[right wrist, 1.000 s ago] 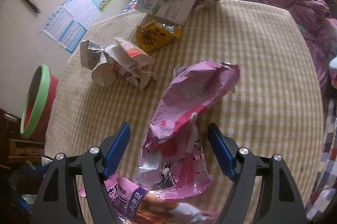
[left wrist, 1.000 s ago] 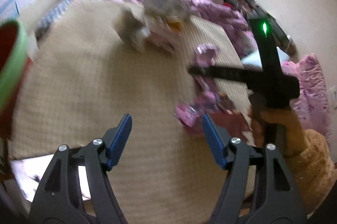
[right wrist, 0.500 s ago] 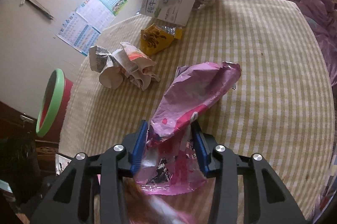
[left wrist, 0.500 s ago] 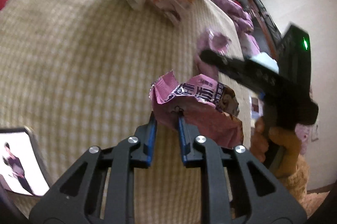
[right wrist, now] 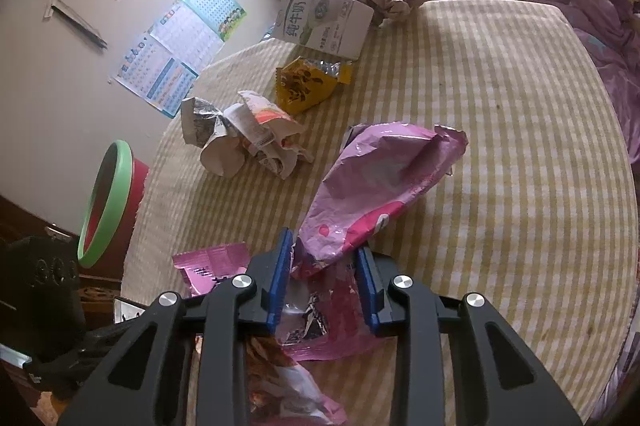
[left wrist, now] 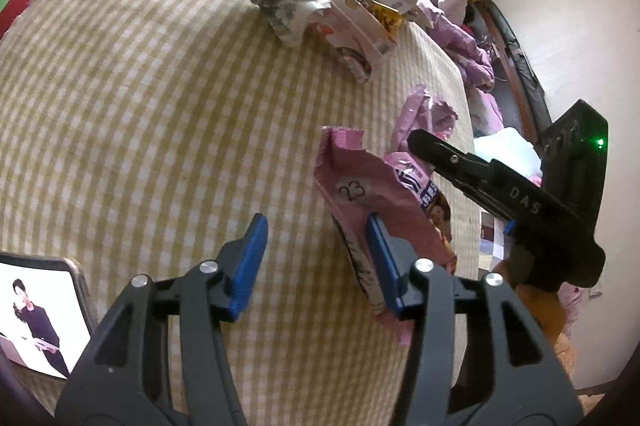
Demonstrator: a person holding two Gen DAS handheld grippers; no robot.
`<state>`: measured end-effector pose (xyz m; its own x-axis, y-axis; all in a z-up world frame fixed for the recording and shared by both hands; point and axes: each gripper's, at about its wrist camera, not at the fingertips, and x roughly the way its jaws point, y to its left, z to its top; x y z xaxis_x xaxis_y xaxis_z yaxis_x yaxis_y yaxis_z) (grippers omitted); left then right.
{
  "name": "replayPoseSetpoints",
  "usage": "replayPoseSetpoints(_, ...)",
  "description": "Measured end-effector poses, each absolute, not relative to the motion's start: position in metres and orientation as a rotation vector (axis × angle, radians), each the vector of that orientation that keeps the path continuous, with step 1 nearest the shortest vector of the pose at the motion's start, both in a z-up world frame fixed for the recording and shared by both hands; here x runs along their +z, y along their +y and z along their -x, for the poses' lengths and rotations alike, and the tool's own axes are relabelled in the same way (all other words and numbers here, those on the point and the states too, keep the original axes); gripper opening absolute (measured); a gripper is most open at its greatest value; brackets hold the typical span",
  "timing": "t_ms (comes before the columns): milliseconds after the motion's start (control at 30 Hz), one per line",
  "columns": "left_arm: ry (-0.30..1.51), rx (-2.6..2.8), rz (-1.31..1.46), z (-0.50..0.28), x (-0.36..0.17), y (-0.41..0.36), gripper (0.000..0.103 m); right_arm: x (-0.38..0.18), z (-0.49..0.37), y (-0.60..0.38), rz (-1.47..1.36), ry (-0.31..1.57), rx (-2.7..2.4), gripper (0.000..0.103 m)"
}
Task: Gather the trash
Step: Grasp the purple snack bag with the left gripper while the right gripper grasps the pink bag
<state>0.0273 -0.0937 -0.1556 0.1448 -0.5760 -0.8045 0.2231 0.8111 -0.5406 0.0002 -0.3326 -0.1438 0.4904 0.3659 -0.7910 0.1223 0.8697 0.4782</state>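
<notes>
- The counter with yellow-checked cloth (right wrist: 500, 153) has open room on its right half; crumpled cartons cluster toward its far-left edge.
- Left gripper (left wrist: 316, 258): jaws opening, nothing between them; the pink printed snack wrapper (left wrist: 372, 193) touches the right jaw's outer side.
- Right gripper (right wrist: 326, 278): jaws closing around the large crumpled pink foil bag (right wrist: 380, 177).

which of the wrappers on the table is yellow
The small snack bag lying just in front of the milk carton. The two big wrappers by the claws are pink, and the crumpled ones to its left are whitish paper.
</notes>
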Motion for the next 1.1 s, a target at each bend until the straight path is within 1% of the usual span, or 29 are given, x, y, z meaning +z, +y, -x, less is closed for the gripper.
replayPoseSetpoints(33, 1.306, -0.595, 0.324, -0.028, -0.156, -0.096, 0.038, -0.143, 0.001, -0.331, -0.519, 1.059, 0.157, 0.029)
replayPoseSetpoints(67, 1.307, -0.601, 0.326, -0.028, -0.156, -0.097, 0.031, -0.142, 0.001, -0.328, -0.519, 1.056, 0.16, 0.029)
replayPoseSetpoints(100, 1.308, -0.604, 0.326, -0.029, -0.155, -0.1, 0.019, -0.141, 0.003, -0.327, -0.521, 1.05, 0.16, 0.028)
replayPoseSetpoints(167, 1.304, -0.606, 0.328, -0.029, -0.155, -0.103, 0.01, -0.136, 0.004, -0.325, -0.523, 1.033, 0.155, 0.027)
replayPoseSetpoints(200, 1.302, -0.604, 0.328, -0.028, -0.153, -0.101, 0.001, -0.133, 0.006, -0.325, -0.522, 1.022, 0.152, 0.027)
replayPoseSetpoints(400, 1.24, -0.583, 0.356, -0.026, -0.136, -0.086, 0.0, -0.117, 0.007, -0.324, -0.524, 0.974, 0.141, 0.027)
replayPoseSetpoints(533, 1.17, -0.553, 0.336, -0.024, -0.119, -0.073, 0.0, -0.109, 0.006, -0.321, -0.515, 0.958, 0.144, 0.027)
replayPoseSetpoints(600, 1.164, -0.541, 0.321, -0.024, -0.118, -0.072, 0.0, -0.107, 0.006, -0.32, -0.512, 0.954, 0.144, 0.027)
replayPoseSetpoints(667, 1.159, -0.547, 0.326, -0.025, -0.115, -0.074, 0.002, -0.107, 0.006, -0.319, -0.51, 0.951, 0.141, 0.027)
replayPoseSetpoints(700, 1.156, -0.553, 0.32, -0.024, -0.114, -0.075, 0.006, -0.106, 0.006, -0.32, -0.51, 0.95, 0.136, 0.027)
replayPoseSetpoints(733, 1.15, -0.561, 0.304, -0.021, -0.112, -0.075, 0.02, -0.107, 0.006, -0.32, -0.51, 0.949, 0.132, 0.027)
replayPoseSetpoints(767, 1.138, -0.572, 0.29, -0.018, -0.11, -0.076, 0.029, -0.107, 0.006, -0.322, -0.512, 0.945, 0.121, 0.027)
replayPoseSetpoints(800, 1.129, -0.577, 0.282, -0.015, -0.108, -0.077, 0.047, -0.106, 0.007, -0.325, -0.514, 0.94, 0.111, 0.027)
replayPoseSetpoints(833, 1.117, -0.586, 0.274, -0.013, -0.105, -0.084, 0.06, -0.105, 0.009, -0.329, -0.518, 0.93, 0.093, 0.027)
replayPoseSetpoints(867, 1.115, -0.599, 0.272, -0.013, -0.105, -0.087, 0.062, -0.104, 0.011, -0.332, -0.519, 0.924, 0.079, 0.027)
replayPoseSetpoints(967, 1.136, -0.634, 0.219, -0.01, -0.109, -0.106, 0.062, -0.101, 0.015, -0.345, -0.529, 0.91, 0.04, 0.027)
replayPoseSetpoints(1100, 1.199, -0.635, 0.175, -0.007, -0.129, -0.121, 0.063, -0.099, 0.021, -0.356, -0.534, 0.897, 0.008, 0.028)
